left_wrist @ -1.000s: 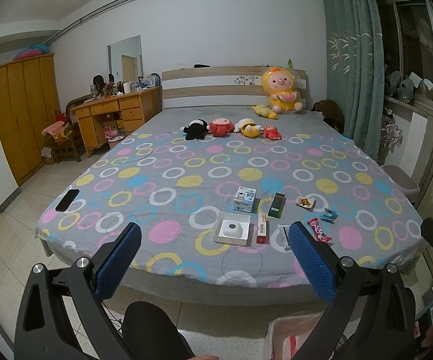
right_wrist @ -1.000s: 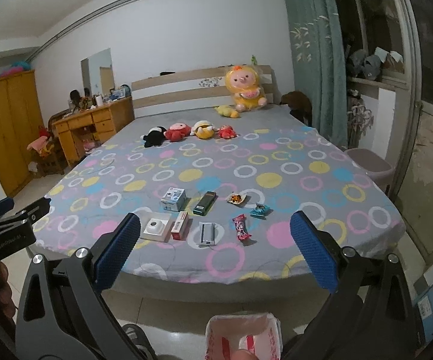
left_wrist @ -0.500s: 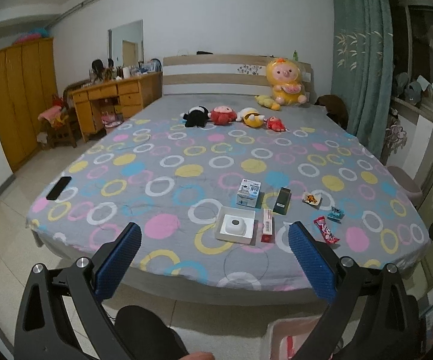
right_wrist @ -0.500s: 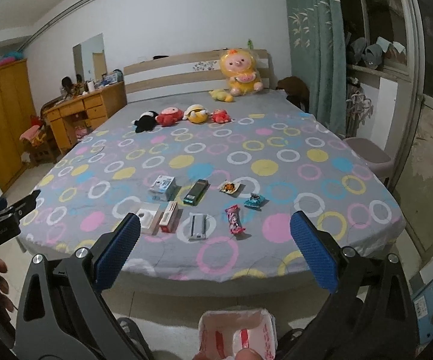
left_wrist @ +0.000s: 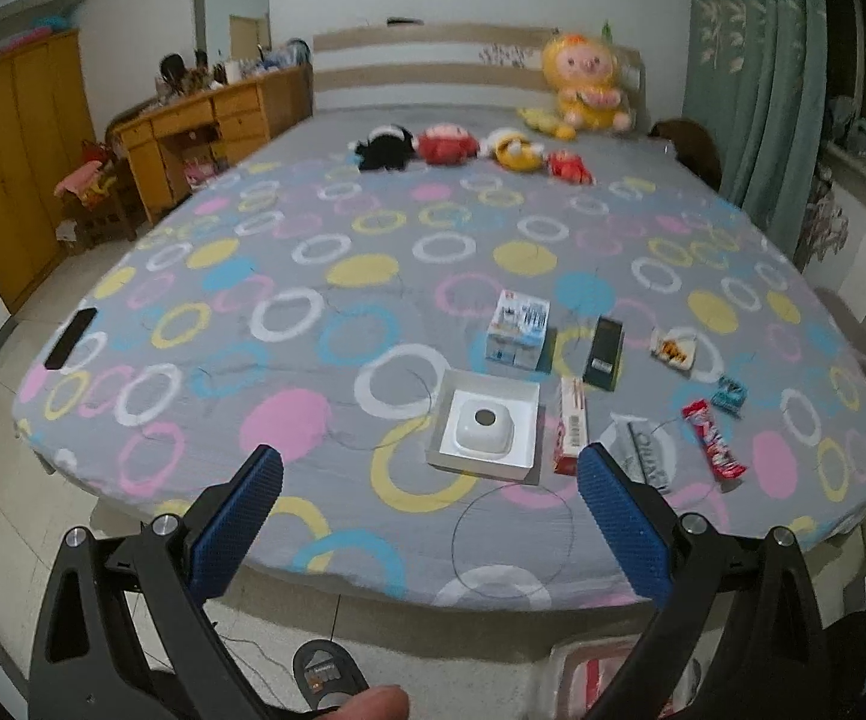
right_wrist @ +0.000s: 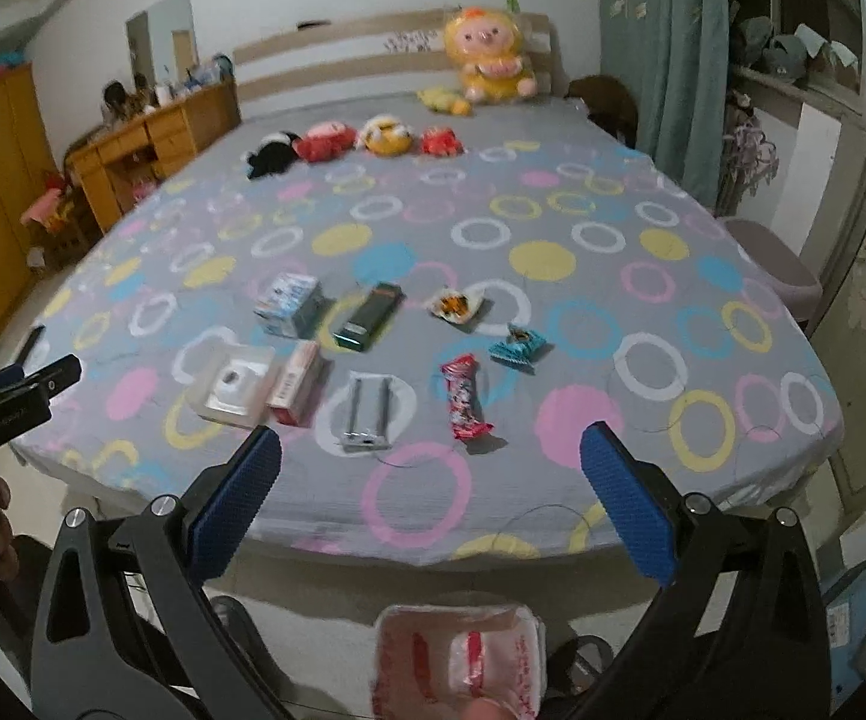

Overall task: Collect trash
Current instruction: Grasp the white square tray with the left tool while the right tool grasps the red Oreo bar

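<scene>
Trash lies near the foot of the bed: a white open box [left_wrist: 485, 429] [right_wrist: 230, 384], a blue-white carton [left_wrist: 518, 337] [right_wrist: 287, 305], a red-white box [left_wrist: 572, 433] [right_wrist: 297, 383], a dark green box [left_wrist: 604, 351] [right_wrist: 368, 315], a silver wrapper [left_wrist: 643, 449] [right_wrist: 366, 413], a red candy wrapper [left_wrist: 712, 445] [right_wrist: 464, 398], a teal wrapper [left_wrist: 730, 393] [right_wrist: 518, 348] and an orange-white wrapper [left_wrist: 676, 349] [right_wrist: 454, 303]. A white bag with red print [right_wrist: 461, 663] [left_wrist: 595, 672] stands open on the floor below. My left gripper [left_wrist: 429, 471] and right gripper [right_wrist: 429, 453] both hang open and empty before the bed's edge.
The bed's grey sheet with coloured rings [left_wrist: 372, 276] fills both views. Plush toys [left_wrist: 469, 147] sit near the headboard, a black phone [left_wrist: 71, 338] near the left edge. A wooden desk [left_wrist: 204, 120] and wardrobe [left_wrist: 6, 168] stand left, a curtain [left_wrist: 751, 90] right. A slippered foot [left_wrist: 327, 669] is below.
Both grippers have moved closer to the bed and tilted down, so the trash items appear larger and nearer. Both stay open.
</scene>
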`<state>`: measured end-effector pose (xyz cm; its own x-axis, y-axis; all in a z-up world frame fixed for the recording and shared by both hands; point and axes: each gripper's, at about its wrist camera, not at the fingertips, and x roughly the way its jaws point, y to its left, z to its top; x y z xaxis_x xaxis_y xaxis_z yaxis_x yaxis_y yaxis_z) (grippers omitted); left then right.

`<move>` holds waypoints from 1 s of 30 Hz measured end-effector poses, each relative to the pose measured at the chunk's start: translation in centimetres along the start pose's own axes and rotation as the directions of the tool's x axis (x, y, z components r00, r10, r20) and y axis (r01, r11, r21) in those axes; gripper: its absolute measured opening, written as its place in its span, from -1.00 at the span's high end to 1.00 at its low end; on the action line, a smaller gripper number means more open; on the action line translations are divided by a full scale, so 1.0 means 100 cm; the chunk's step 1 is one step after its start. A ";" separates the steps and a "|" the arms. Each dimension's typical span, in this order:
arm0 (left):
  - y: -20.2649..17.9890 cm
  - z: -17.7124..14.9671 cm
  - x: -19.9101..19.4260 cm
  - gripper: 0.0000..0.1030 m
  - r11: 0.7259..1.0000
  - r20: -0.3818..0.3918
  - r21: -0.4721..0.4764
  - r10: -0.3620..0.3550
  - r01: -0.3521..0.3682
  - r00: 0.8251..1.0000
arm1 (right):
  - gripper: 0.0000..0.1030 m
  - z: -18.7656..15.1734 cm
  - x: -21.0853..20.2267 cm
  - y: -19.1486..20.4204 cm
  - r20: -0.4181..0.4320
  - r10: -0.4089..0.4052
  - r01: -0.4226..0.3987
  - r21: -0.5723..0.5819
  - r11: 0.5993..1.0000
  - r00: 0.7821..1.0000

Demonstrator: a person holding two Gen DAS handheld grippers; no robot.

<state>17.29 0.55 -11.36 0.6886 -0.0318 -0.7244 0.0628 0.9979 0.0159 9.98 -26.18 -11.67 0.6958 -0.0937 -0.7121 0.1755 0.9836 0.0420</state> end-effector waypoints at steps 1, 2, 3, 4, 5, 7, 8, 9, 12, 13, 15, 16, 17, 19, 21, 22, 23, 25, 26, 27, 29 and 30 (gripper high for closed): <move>-0.001 0.000 0.010 -0.87 1.000 -0.008 -0.001 -0.002 0.002 1.000 | -0.90 0.000 0.006 -0.002 -0.011 -0.001 0.001 0.003 1.000 1.000; -0.001 0.001 0.019 -0.87 1.000 -0.016 0.000 -0.002 0.002 1.000 | -0.90 0.001 0.016 -0.005 -0.025 -0.004 0.004 0.007 1.000 1.000; -0.002 0.002 0.031 -0.87 1.000 -0.028 0.001 -0.003 0.003 1.000 | -0.90 0.002 0.024 -0.007 -0.036 -0.012 0.012 0.008 1.000 0.999; -0.002 0.004 0.045 -0.87 1.000 -0.045 0.001 -0.002 0.002 0.999 | -0.90 0.003 0.031 -0.008 -0.043 -0.018 0.018 0.007 1.000 0.999; -0.004 0.005 0.053 -0.87 1.000 -0.057 0.002 0.000 0.000 0.998 | -0.90 0.005 0.039 -0.009 -0.051 -0.020 0.020 0.004 1.000 0.999; -0.005 0.008 0.078 -0.87 1.000 -0.077 0.005 -0.004 0.005 0.997 | -0.90 0.009 0.053 -0.010 -0.063 -0.029 0.030 0.000 1.000 0.998; -0.005 0.009 0.087 -0.87 1.000 -0.089 0.004 -0.007 0.008 0.996 | -0.90 0.011 0.060 -0.011 -0.072 -0.032 0.031 -0.003 1.000 0.997; -0.003 0.011 0.102 -0.87 1.000 -0.103 0.001 -0.013 0.014 0.995 | -0.90 0.013 0.069 -0.010 -0.080 -0.031 0.030 -0.009 1.000 0.996; 0.001 0.016 0.136 -0.87 1.000 -0.162 0.002 -0.010 0.011 0.987 | -0.90 0.020 0.097 -0.010 -0.104 -0.024 0.024 -0.008 1.000 0.994; 0.001 0.017 0.143 -0.87 1.000 -0.175 0.002 -0.018 0.019 0.984 | -0.90 0.023 0.104 -0.010 -0.114 -0.025 0.024 -0.009 1.000 0.993; -0.003 0.019 0.159 -0.87 0.999 -0.205 0.015 -0.027 0.031 0.978 | -0.90 0.027 0.121 -0.012 -0.123 -0.036 0.036 -0.007 0.999 0.992; -0.006 0.020 0.165 -0.87 0.999 -0.207 0.026 -0.031 0.037 0.978 | -0.90 0.028 0.127 -0.013 -0.134 -0.036 0.036 -0.002 0.999 0.990; -0.009 0.019 0.169 -0.87 0.999 -0.209 0.032 -0.035 0.043 0.977 | -0.90 0.028 0.134 -0.015 -0.146 -0.031 0.032 0.006 0.999 0.989; -0.015 0.018 0.178 -0.87 0.997 -0.221 0.044 -0.049 0.060 0.974 | -0.90 0.026 0.151 -0.017 -0.180 -0.023 0.026 0.015 1.000 0.983; -0.018 0.015 0.187 -0.87 0.997 -0.235 0.051 -0.050 0.064 0.971 | -0.90 0.023 0.165 -0.015 -0.202 -0.040 0.039 -0.008 0.999 0.979; -0.020 0.014 0.193 -0.87 0.996 -0.246 0.059 -0.051 0.067 0.968 | -0.90 0.022 0.170 -0.015 -0.204 -0.058 0.054 -0.023 0.998 0.977; -0.022 0.013 0.198 -0.87 0.995 -0.253 0.068 -0.049 0.068 0.966 | -0.90 0.020 0.177 -0.018 -0.211 -0.082 0.076 -0.036 0.996 0.974; -0.025 0.011 0.206 -0.87 0.995 -0.267 0.079 -0.043 0.067 0.963 | -0.90 0.017 0.189 -0.026 -0.229 -0.085 0.082 -0.025 0.996 0.970; -0.026 0.011 0.210 -0.87 0.994 -0.273 0.080 -0.049 0.073 0.961 | -0.90 0.016 0.196 -0.031 -0.240 -0.084 0.083 -0.014 0.996 0.967; -0.026 0.010 0.213 -0.87 0.994 -0.279 0.078 -0.050 0.074 0.959 | -0.90 0.014 0.203 -0.035 -0.252 -0.091 0.091 -0.010 0.996 0.963; -0.027 0.008 0.220 -0.87 0.994 -0.299 0.075 -0.049 0.075 0.953 | -0.90 0.013 0.214 -0.038 -0.264 -0.099 0.098 -0.015 0.995 0.959; -0.029 0.008 0.222 -0.87 0.994 -0.301 0.079 -0.053 0.080 0.952 | -0.90 0.013 0.220 -0.038 -0.269 -0.104 0.101 -0.022 0.995 0.958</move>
<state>33.00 -3.05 -26.93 0.4345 -0.0660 -0.8983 0.1750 0.9845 0.0123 25.50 -32.17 -26.59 0.4609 -0.1501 -0.8747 0.2300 0.9721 -0.0456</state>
